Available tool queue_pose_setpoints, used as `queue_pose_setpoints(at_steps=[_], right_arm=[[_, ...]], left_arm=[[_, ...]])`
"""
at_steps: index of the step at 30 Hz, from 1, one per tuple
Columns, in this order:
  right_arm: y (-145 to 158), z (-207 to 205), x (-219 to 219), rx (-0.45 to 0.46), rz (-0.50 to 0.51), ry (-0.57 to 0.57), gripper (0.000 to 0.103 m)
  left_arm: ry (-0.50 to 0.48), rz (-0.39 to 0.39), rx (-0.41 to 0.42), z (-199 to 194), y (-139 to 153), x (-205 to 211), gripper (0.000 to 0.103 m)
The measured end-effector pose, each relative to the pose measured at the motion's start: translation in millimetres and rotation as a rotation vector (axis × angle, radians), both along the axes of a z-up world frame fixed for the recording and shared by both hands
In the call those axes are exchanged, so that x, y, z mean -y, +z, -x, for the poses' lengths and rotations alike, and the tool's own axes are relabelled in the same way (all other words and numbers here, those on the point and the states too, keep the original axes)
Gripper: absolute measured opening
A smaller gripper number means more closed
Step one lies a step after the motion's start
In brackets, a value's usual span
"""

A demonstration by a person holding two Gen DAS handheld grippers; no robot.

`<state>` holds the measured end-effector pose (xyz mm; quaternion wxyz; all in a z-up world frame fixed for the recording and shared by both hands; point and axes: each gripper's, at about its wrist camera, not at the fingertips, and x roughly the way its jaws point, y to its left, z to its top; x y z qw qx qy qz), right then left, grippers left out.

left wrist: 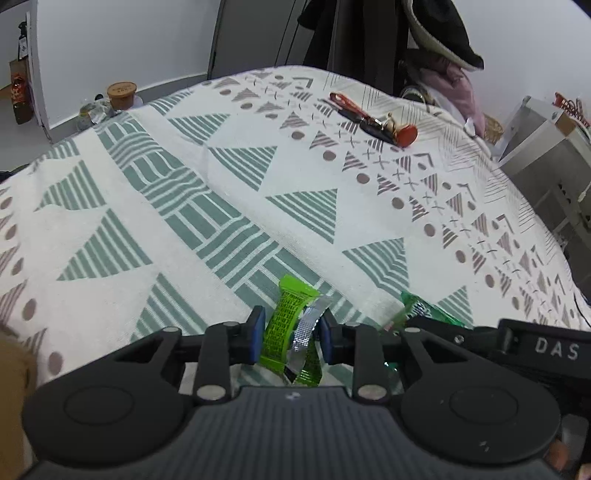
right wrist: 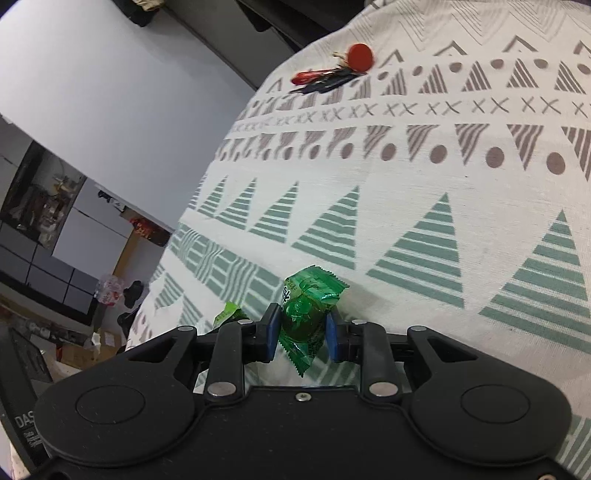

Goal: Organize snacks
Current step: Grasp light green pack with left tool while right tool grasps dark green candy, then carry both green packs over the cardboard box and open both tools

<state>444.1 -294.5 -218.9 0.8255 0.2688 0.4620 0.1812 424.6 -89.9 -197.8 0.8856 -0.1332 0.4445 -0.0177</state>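
Left hand-held gripper (left wrist: 291,334): blue-padded fingers (left wrist: 257,334) pinch a lime-green snack packet (left wrist: 284,325) between them; the packet stands upright, its top flap above the fingertips and a silver foil strip folded across its right side.

Right hand-held gripper (right wrist: 301,328): blue pads (right wrist: 272,332) are pressed against both sides of a dark green wrapped candy (right wrist: 308,310); the crimped wrapper ends stick out above and below the pads.

Relation of the two: the right hand-held gripper appears at the near right of the left wrist view (left wrist: 480,332), just beside the left one, with the dark green wrapped candy (left wrist: 421,310) visible at its tip. In the right wrist view a corner of the lime-green snack packet (right wrist: 229,314) shows just to the left of the left finger.

Supporting surface: a patterned cloth (left wrist: 221,192) with green striped triangles, grey-brown dots and crosses; what lies beneath the cloth cannot be told. Both snacks are held at its near edge, and whether they touch the cloth cannot be told.

Far side of cloth: a bunch of keys with a red strap and a round red tag (left wrist: 373,118), well apart from both snacks; also seen at the far left of the right wrist view (right wrist: 332,70).

Background, left wrist view: a jar with a wooden lid (left wrist: 121,95) beyond the far left edge of the cloth; dark garments (left wrist: 369,33) hang behind the far edge.
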Motion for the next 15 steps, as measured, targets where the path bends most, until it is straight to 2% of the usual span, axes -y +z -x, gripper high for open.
queue_pose_setpoints(at_steps=[15], right_arm=[[57, 33, -29, 0.114, -0.014, 0.070, 0.025]], left_arm=[[0.091, 0.005, 0.094, 66, 67, -24, 0.029]])
